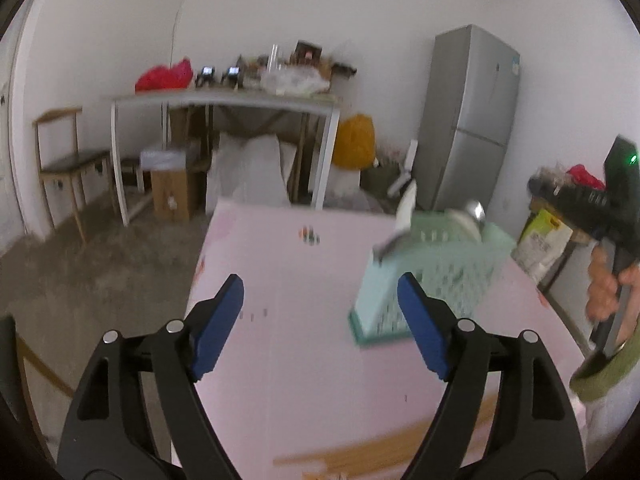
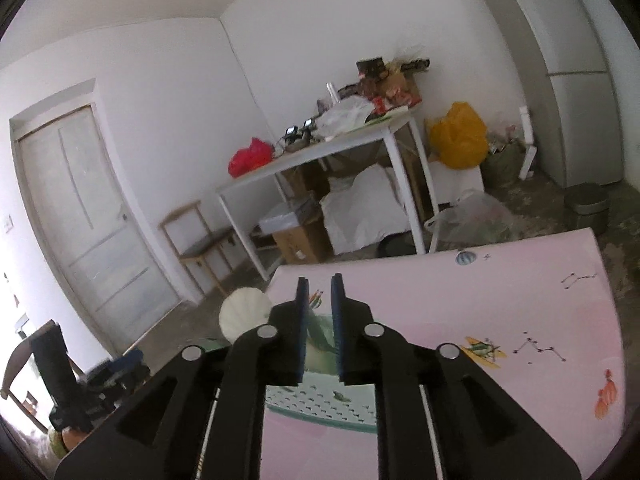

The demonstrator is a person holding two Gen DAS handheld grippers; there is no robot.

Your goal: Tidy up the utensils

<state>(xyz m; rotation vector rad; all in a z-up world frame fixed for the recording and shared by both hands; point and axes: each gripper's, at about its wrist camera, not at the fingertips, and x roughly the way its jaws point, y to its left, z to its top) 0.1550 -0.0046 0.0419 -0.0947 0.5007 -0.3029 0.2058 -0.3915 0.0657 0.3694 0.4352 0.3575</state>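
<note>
The left gripper (image 1: 320,320) hangs over the pink tabletop (image 1: 288,280) with its fingers (image 1: 222,320) spread wide, holding nothing. At its two o'clock stands the green basket (image 1: 440,268), a spoon (image 1: 474,212) and a white-handled utensil (image 1: 404,208) leaning out of it. The right gripper (image 2: 320,328) sits above the basket, fingers narrowed, nothing visibly between them. I'd judge a drop just finished; next, fetch another utensil.
</note>
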